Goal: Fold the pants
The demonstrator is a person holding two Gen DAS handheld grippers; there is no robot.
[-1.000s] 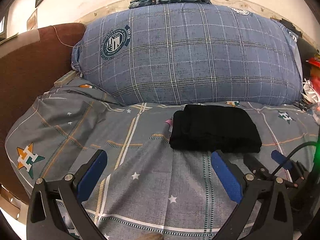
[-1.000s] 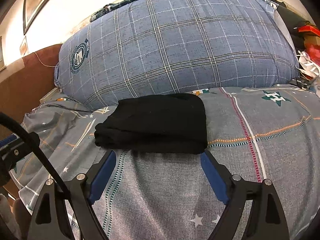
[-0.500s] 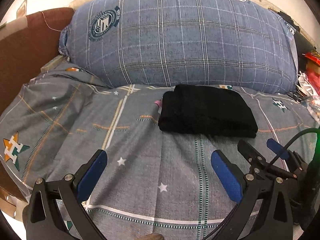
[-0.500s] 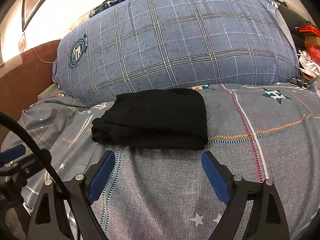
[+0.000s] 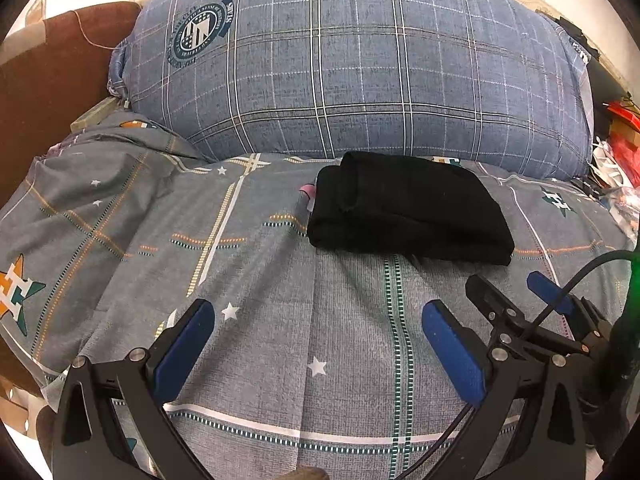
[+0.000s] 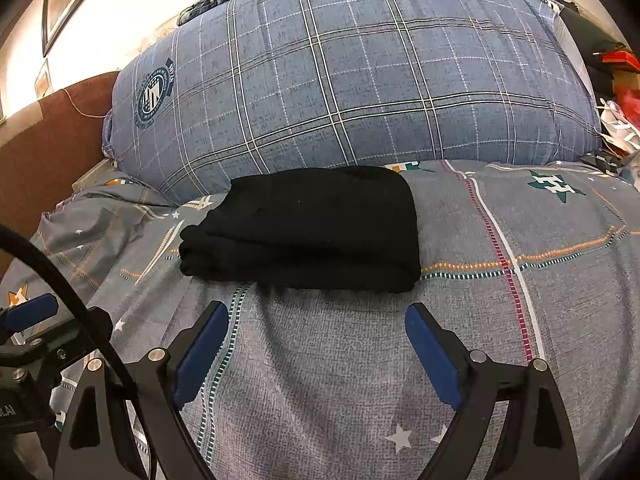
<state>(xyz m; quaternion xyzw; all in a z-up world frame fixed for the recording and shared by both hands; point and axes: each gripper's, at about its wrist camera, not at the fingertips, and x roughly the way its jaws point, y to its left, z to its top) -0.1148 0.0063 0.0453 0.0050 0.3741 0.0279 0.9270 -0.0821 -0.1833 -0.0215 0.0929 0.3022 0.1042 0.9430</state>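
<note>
Left wrist view: pants (image 5: 408, 210) lie as one compact black bundle on the bed (image 5: 280, 320), far-centre, far edge just beside the big plaid pillow (image 5: 360, 68). Several stacked layers show at the left end; edges roughly squared. Judgement: fold looks done, nothing obviously left except maybe tidying the slightly uneven left end.

Left tool (image 5: 316, 344): wide apart, holding nothing, hovering near side of bed, well short of the bundle. Right tool (image 6: 316, 344): also wide, empty, just near of the bundle's near edge, not touching as far as I can tell.

Counts: pants x1, pillow x1, tools x2. Small pink scrap (image 5: 308, 190) x1, touching bundle's left end; can't tell what it is. Clutter at far right, too blurred to count.
</note>
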